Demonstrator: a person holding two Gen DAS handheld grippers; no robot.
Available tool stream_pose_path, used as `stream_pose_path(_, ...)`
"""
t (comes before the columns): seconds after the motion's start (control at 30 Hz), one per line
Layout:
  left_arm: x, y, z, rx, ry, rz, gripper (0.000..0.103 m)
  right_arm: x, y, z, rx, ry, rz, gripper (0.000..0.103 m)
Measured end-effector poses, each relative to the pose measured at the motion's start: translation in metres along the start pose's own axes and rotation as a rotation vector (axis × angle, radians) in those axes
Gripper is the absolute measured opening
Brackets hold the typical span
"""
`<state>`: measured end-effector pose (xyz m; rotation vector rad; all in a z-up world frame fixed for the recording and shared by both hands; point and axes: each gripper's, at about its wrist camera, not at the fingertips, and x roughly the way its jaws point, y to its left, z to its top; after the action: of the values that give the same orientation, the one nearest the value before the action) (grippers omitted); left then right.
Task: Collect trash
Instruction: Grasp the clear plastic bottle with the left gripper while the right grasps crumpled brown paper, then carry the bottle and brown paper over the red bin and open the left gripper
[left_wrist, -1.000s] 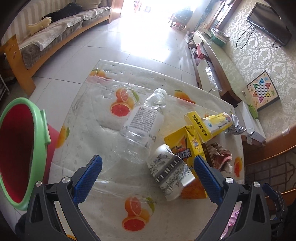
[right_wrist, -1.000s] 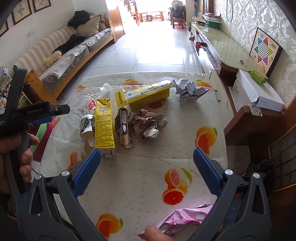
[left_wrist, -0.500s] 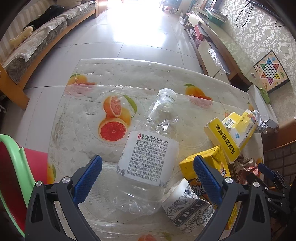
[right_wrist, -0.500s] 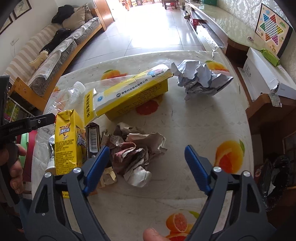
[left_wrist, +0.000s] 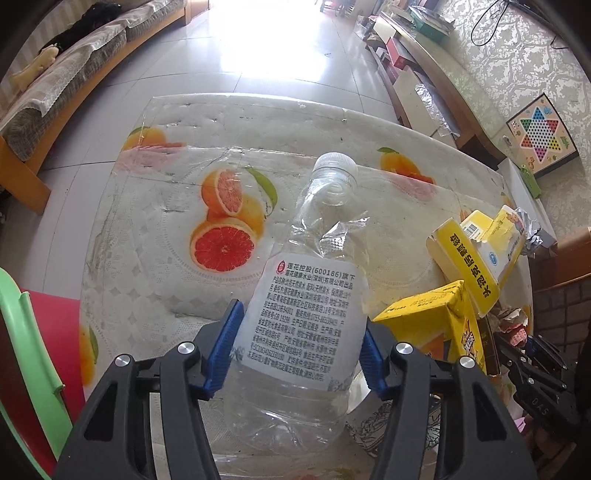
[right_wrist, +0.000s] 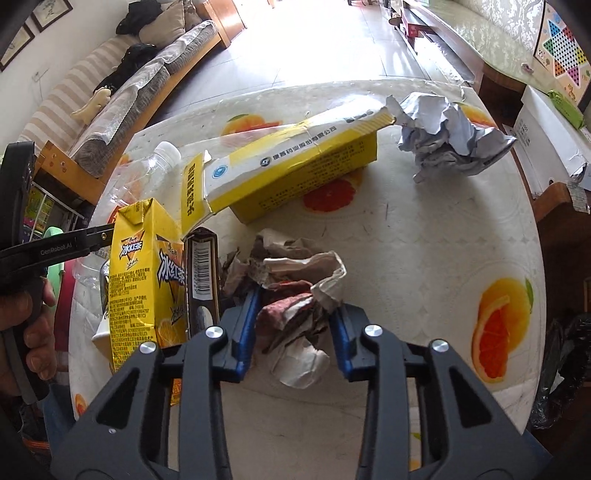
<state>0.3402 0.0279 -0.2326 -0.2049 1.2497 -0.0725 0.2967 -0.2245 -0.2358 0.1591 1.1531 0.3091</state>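
My left gripper (left_wrist: 301, 345) is shut on a clear empty plastic bottle (left_wrist: 314, 295) with a white label, which lies on the fruit-print table (left_wrist: 184, 184). My right gripper (right_wrist: 293, 328) is shut on a crumpled brown and white paper wad (right_wrist: 295, 295). A yellow iced tea carton (right_wrist: 147, 273) and a dark wrapper (right_wrist: 201, 280) stand left of the wad. A torn yellow box (right_wrist: 295, 166) lies behind it, and a grey crumpled paper ball (right_wrist: 447, 133) lies at the far right. The carton (left_wrist: 432, 325) and box (left_wrist: 476, 254) also show in the left wrist view.
A green-rimmed red bin (left_wrist: 26, 354) stands left of the table. A patterned paper cup (left_wrist: 373, 424) lies under the bottle's right side. A sofa (right_wrist: 140, 85) is at the far left and a low wooden cabinet (right_wrist: 554, 155) at the right.
Both grippers moved forward and closed: the left onto the plastic bottle, the right onto the crumpled paper wad.
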Motion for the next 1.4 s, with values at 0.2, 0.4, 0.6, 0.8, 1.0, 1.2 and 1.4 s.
stream_pose_path(0.2, -0.027, 0.009, -0.013, -0.017, -0.061, 0.009, 0.054, -0.018, -0.006, -0.002, 0.011, -0.04, 0.01, 0.028)
stream_pose_path(0.4, -0.066, 0.017, -0.024, -0.026, -0.126, 0.007, 0.054, -0.055, -0.005, -0.005, 0.009, -0.101, -0.003, 0.028)
stream_pose_path(0.6, -0.112, 0.032, -0.044, -0.06, -0.197, -0.012, 0.054, -0.1, 0.006, -0.012, -0.006, -0.167, 0.0, 0.028)
stream_pose_path(0.8, -0.162, 0.056, -0.073, -0.102, -0.273, -0.016, 0.054, -0.139, 0.04, -0.02, -0.072, -0.224, 0.015, 0.028)
stream_pose_path(1.0, -0.197, 0.096, -0.102, -0.161, -0.326, 0.012, 0.054, -0.152, 0.083, -0.028, -0.124, -0.245, 0.054, 0.028)
stream_pose_path(1.2, -0.215, 0.147, -0.129, -0.245, -0.343, 0.048, 0.054, -0.152, 0.133, -0.034, -0.195, -0.242, 0.099, 0.028)
stream_pose_path(1.4, -0.23, 0.191, -0.146, -0.299, -0.35, 0.087, 0.054, -0.147, 0.184, -0.037, -0.257, -0.242, 0.147, 0.028)
